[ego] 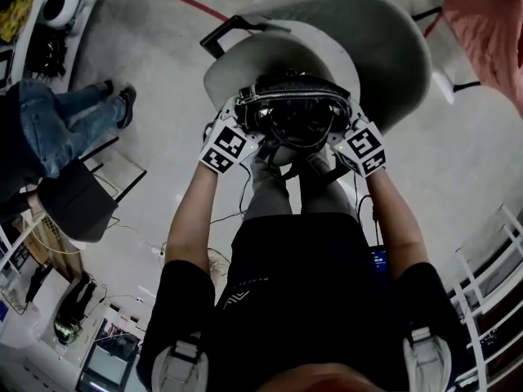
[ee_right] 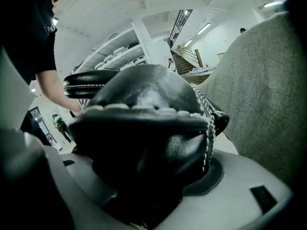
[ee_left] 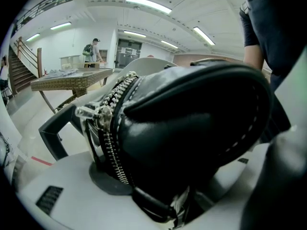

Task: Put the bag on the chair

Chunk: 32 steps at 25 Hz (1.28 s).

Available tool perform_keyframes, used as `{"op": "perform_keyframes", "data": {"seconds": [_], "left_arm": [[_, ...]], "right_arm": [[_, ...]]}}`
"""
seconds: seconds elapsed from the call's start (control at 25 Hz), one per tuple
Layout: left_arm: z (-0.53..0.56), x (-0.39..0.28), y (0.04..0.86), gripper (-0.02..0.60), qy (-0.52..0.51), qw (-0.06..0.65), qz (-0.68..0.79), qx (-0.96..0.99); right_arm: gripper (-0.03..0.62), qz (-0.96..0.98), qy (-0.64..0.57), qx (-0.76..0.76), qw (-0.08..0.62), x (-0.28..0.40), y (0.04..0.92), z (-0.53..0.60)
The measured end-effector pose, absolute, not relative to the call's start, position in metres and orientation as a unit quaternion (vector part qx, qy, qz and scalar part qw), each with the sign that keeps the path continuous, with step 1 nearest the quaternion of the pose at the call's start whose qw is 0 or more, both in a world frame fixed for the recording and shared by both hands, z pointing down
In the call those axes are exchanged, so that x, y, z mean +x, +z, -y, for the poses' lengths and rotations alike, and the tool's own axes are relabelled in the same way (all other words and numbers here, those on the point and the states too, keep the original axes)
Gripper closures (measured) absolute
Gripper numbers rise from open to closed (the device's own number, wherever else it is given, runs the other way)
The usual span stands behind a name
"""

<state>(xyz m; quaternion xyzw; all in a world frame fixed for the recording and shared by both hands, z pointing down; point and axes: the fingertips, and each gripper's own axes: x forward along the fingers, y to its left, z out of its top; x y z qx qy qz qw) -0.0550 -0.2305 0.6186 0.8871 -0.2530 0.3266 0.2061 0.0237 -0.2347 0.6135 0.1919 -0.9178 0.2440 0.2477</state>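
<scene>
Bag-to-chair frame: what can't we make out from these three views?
- Whether the black leather zip bag touches the seat of the grey fabric shell chair: in the head view the bag itself covers the contact.
- Tips of the left tongs and right tongs: in both gripper views the clamped bag fills the gap.
- Bag's contents: in all views leather and shadow hide them.

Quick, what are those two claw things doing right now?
Left gripper: shut on the black bag.
Right gripper: shut on the same bag, at its other end.
</scene>
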Motion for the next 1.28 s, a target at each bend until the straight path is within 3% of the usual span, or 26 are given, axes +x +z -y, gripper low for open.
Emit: {"op": "perform_keyframes", "data": {"seconds": [0.64,1.28], "left_arm": [[0.223,-0.058,0.616,0.221,0.322,0.198,0.221,0.899],[0.21,-0.07,0.614,0.169,0.353,0.192,0.218,0.889]], "right_arm": [[0.286,0.922,0.229,0.169,0.263,0.027,0.611,0.227],[0.255,0.901,0.209,0.177,0.337,0.047,0.604,0.214]]}}
